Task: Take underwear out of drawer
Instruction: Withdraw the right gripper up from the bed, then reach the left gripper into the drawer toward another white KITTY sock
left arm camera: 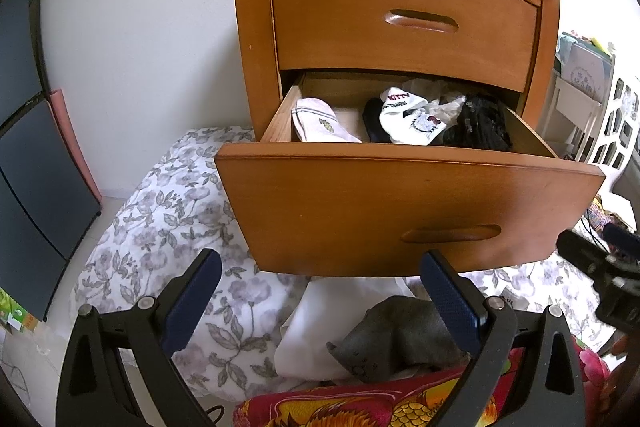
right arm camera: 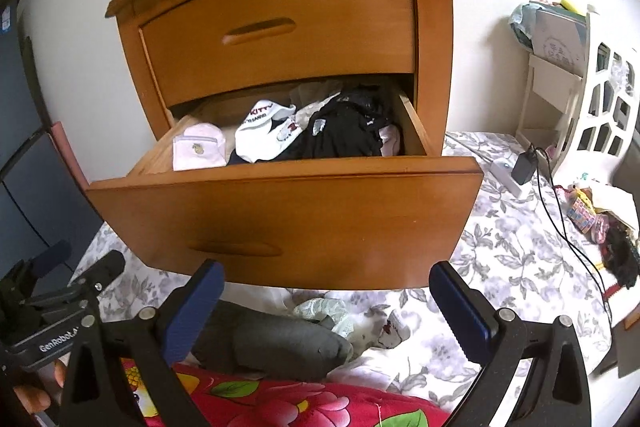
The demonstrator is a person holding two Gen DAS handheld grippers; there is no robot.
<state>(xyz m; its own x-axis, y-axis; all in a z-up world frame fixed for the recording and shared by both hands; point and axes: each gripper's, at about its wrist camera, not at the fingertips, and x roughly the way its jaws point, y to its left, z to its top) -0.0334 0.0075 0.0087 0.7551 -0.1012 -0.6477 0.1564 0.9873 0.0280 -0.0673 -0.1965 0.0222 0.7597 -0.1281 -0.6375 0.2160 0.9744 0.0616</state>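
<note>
— So, what is the furniture like?

— Glossy orange-brown wood. The nightstand has two bowed drawer fronts, each with a long oval recessed pull. The upper drawer is shut. The lower drawer is pulled well out, and its inside is paler, unvarnished wood.

— And the underwear?

— It all lies inside the lower drawer, in soft crumpled heaps. At the left end sits a folded white piece with a small embroidered motif, its long axis running front to back. In the middle there is a white cartoon-print pair with a lettered waistband that faces up and toward the back. Dark lacy black garments fill the right end, bunched with no clear direction.

— How do the grippers stand?

— The left gripper has its jaws spread wide, holding nothing and touching nothing. Its blue pads are ribbed, set on black plastic arms. It hangs below the drawer front, over a folded white cloth and a grey felt-like piece. The right gripper is likewise wide apart and empty, just before the drawer front.

— What is underneath?

— A quilted cover printed with grey flowers, and a red floral fabric at the near edge.
</note>
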